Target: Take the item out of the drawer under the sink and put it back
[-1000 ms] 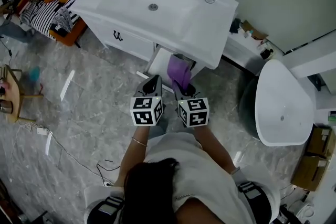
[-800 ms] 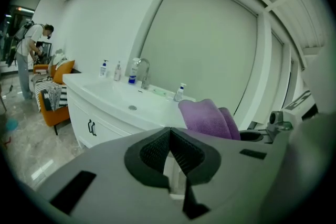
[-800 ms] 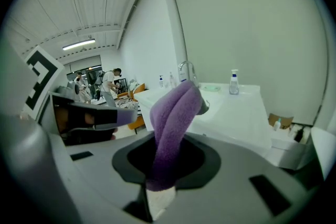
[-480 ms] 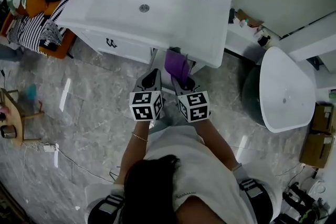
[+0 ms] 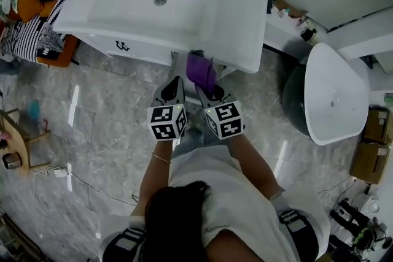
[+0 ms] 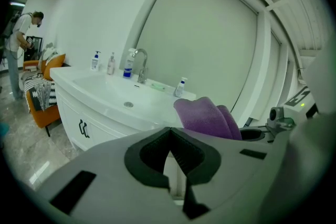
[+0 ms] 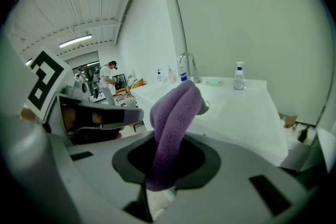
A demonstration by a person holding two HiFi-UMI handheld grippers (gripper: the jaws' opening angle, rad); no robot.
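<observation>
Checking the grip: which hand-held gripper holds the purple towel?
The right hand-held gripper, its jaws clamped on the purple towel; the left hand-held gripper is shut with nothing between its jaws.

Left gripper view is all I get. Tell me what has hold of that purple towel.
Observer: The right gripper is shut on the towel. A fold of it stands up above the jaws.
Operator: Give me the towel's place from above.
Observer: In the head view it is just in front of the sink's front edge, over the floor.
Operator: Report the left gripper from up there.
Observer: The left gripper is beside the right one and apart from the towel.
</observation>
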